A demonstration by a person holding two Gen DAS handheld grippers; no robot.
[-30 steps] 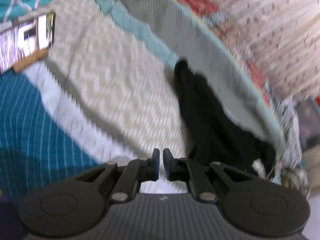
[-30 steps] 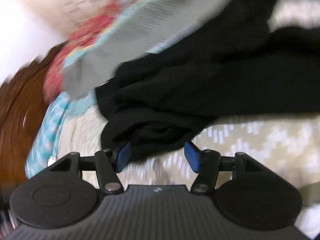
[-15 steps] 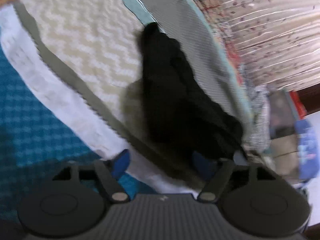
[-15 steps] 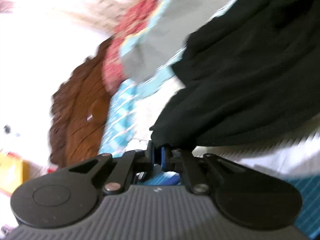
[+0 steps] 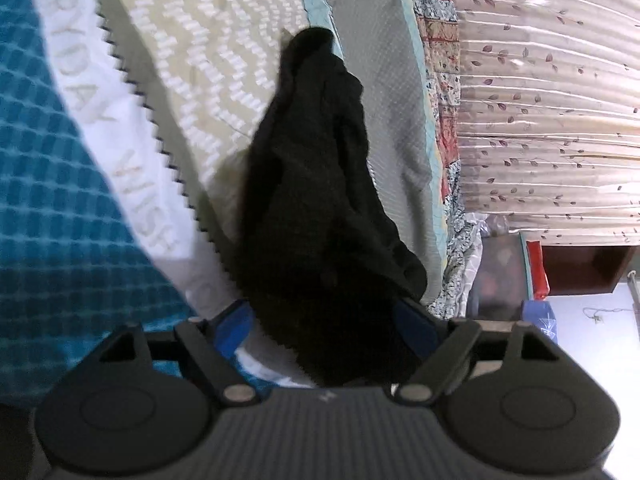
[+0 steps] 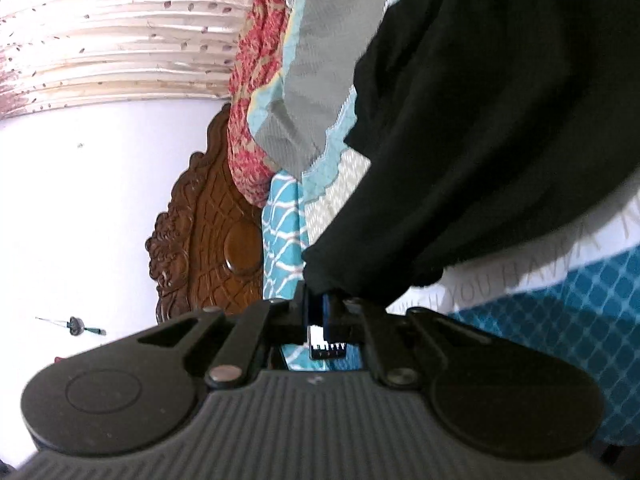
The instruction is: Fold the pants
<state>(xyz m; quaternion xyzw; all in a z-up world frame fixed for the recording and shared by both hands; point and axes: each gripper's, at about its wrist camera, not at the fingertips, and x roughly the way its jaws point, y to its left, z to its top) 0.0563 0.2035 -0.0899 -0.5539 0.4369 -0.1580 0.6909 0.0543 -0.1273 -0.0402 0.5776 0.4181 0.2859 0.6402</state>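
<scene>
Black pants (image 5: 312, 208) lie bunched in a long heap on a cream zigzag bedspread (image 5: 208, 40). My left gripper (image 5: 322, 326) is low over their near end, its jaws opening wide. The dark cloth lies between the blue pads (image 5: 232, 328), which do not press on it. In the right wrist view, my right gripper (image 6: 320, 308) is shut on a corner of the pants (image 6: 500, 120). That cloth is drawn up taut from the bed toward the fingers.
The bedspread has a teal chequered part (image 5: 48, 160) and a white lettered band (image 5: 132, 184). A grey and red quilt (image 5: 384, 80) lies along the far side, with a leaf-print curtain (image 5: 540, 100) behind. A carved wooden headboard (image 6: 208, 232) stands against a white wall.
My left gripper went from shut to wide open and sank onto the near end of the pants. My right gripper closed on a pants corner and pulled it up and sideways, rolling.
</scene>
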